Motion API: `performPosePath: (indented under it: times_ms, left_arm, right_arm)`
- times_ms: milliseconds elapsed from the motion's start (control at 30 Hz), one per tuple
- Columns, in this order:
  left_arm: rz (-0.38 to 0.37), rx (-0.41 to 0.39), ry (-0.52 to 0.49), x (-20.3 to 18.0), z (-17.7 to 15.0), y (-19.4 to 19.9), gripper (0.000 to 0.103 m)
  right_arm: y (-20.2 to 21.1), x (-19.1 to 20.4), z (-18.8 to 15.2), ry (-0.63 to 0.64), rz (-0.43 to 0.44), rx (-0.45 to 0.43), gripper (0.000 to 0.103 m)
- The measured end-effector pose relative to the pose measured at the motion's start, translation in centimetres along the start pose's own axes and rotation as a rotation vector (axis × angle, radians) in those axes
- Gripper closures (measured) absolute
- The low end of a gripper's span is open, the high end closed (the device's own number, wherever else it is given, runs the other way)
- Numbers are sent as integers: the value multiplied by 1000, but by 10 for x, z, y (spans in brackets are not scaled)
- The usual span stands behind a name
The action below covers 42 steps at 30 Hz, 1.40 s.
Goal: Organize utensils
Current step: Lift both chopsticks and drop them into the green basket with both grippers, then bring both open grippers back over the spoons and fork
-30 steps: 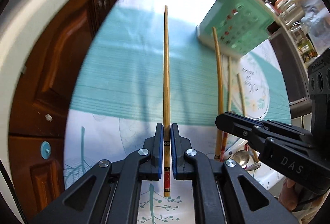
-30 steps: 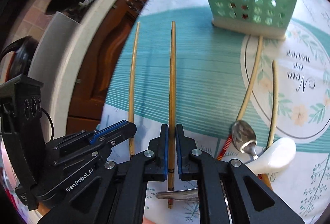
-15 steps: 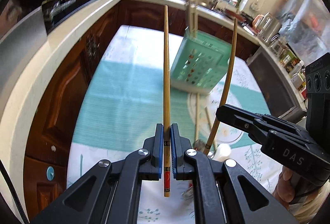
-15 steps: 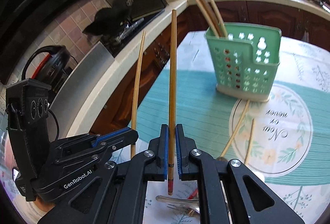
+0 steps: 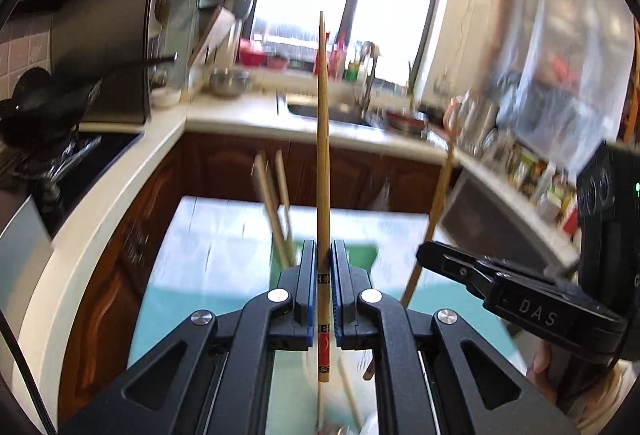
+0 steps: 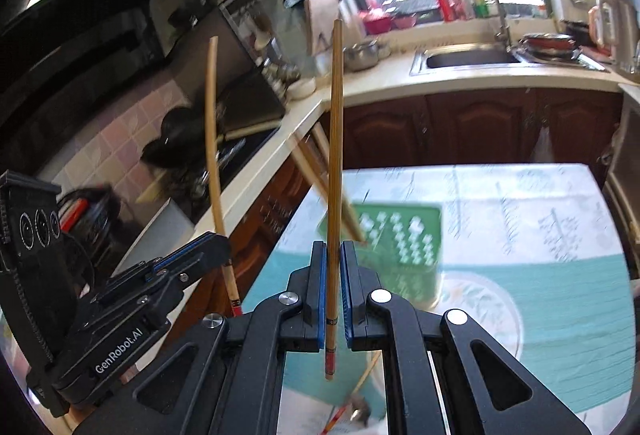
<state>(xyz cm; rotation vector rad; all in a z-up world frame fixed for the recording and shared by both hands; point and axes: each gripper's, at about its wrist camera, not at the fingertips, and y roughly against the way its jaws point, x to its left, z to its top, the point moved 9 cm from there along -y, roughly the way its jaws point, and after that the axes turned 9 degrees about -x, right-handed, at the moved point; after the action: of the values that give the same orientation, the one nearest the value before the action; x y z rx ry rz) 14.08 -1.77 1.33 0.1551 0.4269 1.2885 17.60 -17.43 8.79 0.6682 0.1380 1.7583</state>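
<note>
My left gripper [image 5: 323, 247] is shut on a bamboo chopstick [image 5: 323, 139], gripped near its red-banded end and pointing up and away. My right gripper [image 6: 333, 247] is shut on a second chopstick [image 6: 335, 139] in the same way. Each wrist view shows the other gripper beside it: the right gripper [image 5: 424, 255] with its stick [image 5: 438, 203], and the left gripper [image 6: 216, 241] with its stick [image 6: 212, 139]. Ahead and below stands a green perforated basket [image 6: 404, 239], blurred, holding chopsticks [image 6: 316, 175] that lean left. The basket [image 5: 360, 255] is mostly hidden behind my left fingers.
The table carries a teal and white cloth [image 6: 540, 307]. A spoon [image 6: 358, 409] and loose chopsticks [image 5: 350, 391] lie on it under the grippers. Beyond are brown cabinets, a white counter with a sink [image 6: 468, 59], and a stove with a dark wok [image 6: 180, 139] at left.
Both grippers have risen and tilted upward with their chopsticks still held. The table and basket have slid low in both views, and the counter and window have come into sight.
</note>
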Motion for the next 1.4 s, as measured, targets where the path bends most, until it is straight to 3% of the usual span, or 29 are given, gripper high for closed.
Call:
performPosePath:
  times_ms: [233,467,700,967,1000,1067,1133,1300,1400]
  left_arm:
    - [26,-104,28,2,34,-50,99]
    - [72,-135,44,16,21,-93,99]
    - [78,-99,32,25,-13,-121,99]
    - [83,9,115,46,-57,-130,97]
    - [87,26,117,47,-63,-129,94]
    - [88,44,128,48,-70,-123,78]
    - [76,54,142,47,-74,-115,74]
    - [69,90,145,43,-75,-96,71]
    - [75,135,136,39,-78,-82,60]
  right_arm:
    - [-28,-41,63,-99,-66,-128,97]
    - [-73,-51,85,-76,-69,-236,97]
    - [-136,-38,58,54,-39,-169,97]
    - [-190,-14,8,204,31,-11,96]
    - [-197,-11,2,212,37,14,95]
    - [-200,-3,-10,219,61,51,91]
    - [-203,4,-16,230,68,55,81]
    - [-191,17,-27,199,90,65,80]
    - [-181,19,-29,170,91,81,80]
